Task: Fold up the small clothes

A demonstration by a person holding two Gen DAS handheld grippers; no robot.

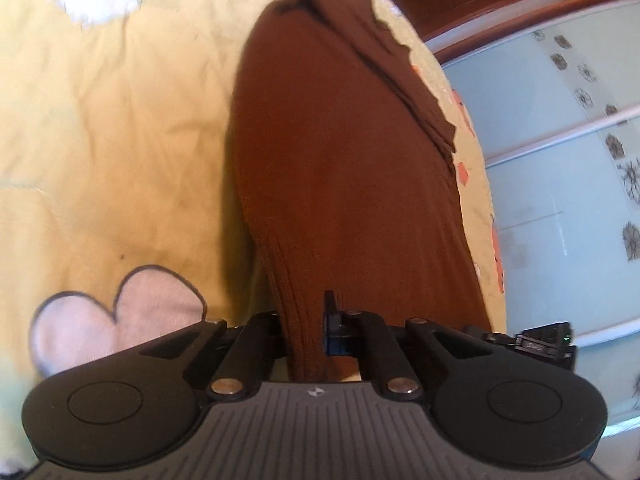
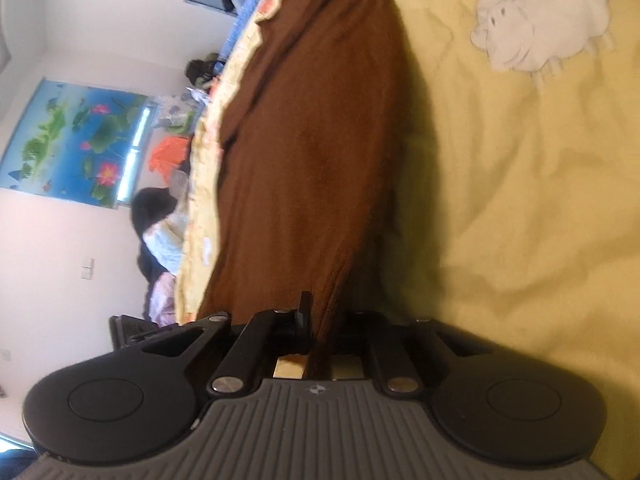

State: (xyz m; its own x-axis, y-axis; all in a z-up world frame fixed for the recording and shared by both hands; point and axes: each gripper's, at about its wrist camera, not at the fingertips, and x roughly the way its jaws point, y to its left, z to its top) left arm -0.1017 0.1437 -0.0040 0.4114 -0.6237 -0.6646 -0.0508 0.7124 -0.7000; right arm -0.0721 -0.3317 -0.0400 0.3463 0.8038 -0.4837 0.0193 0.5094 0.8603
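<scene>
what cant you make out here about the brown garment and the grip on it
- Left wrist view: where the left tool pinches the brown garment is hidden by the cloth.
- Right wrist view: the right tool grip point is covered by the cloth too.
- Garment type: bunched, its top cut off by the frame edge.
- The yellow bedspread beneath it is hidden.

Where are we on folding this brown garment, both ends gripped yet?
Done: the left gripper and right gripper are each shut on an edge of the brown knit garment, which hangs stretched between them above the yellow bedspread. In hand: carrying it taut. Left: no finished fold shows; it still has to be laid down and folded.
</scene>
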